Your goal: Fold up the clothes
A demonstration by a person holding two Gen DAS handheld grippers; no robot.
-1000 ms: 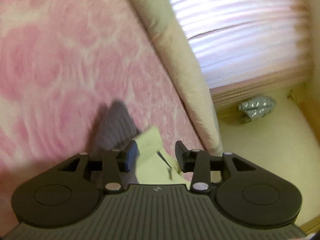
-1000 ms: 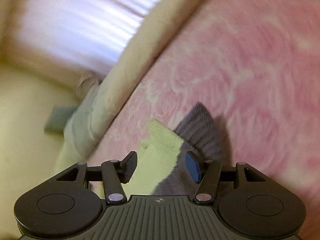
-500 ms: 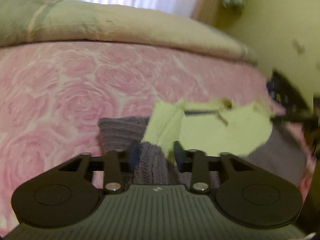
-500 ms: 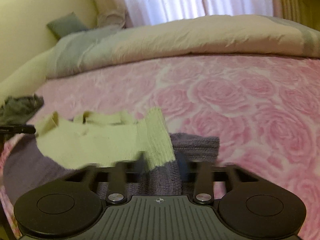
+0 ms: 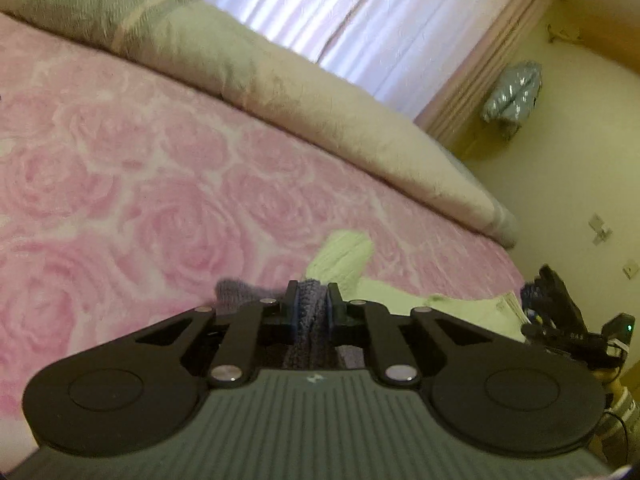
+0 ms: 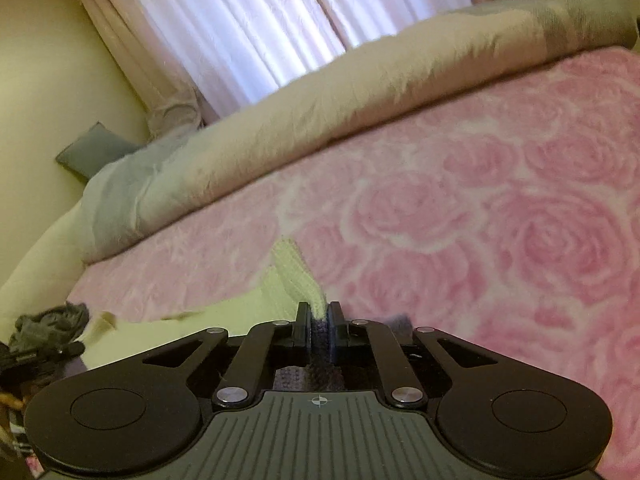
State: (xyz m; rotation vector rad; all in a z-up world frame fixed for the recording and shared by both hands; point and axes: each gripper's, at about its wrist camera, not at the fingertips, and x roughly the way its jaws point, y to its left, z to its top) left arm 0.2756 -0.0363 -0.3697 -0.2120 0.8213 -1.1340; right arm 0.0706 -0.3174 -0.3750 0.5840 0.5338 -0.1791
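Left gripper (image 5: 312, 300) fingers clamped on sweater (image 5: 310, 320) knit, lower centre of frame. Right gripper (image 6: 319, 322) fingers clamped on it too. Sweater lies on pink bed (image 6: 480, 220), cream part lower left in right view.

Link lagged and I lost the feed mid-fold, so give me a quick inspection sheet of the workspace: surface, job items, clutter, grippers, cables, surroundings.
Surface: bed with a pink rose-pattern blanket; a beige duvet is bunched along the far edge.
Job's things: one knit garment, pale yellow and grey-purple, partly lying on the blanket.
Clutter: dark crumpled cloth at the bed's edge in the right wrist view.
Grippers: left gripper shut on the garment's grey-purple part; right gripper shut on the garment where yellow meets grey.
Cables: thin dark cable at the lower right edge of the left wrist view.
Surroundings: white curtains, yellow wall, grey cushion.
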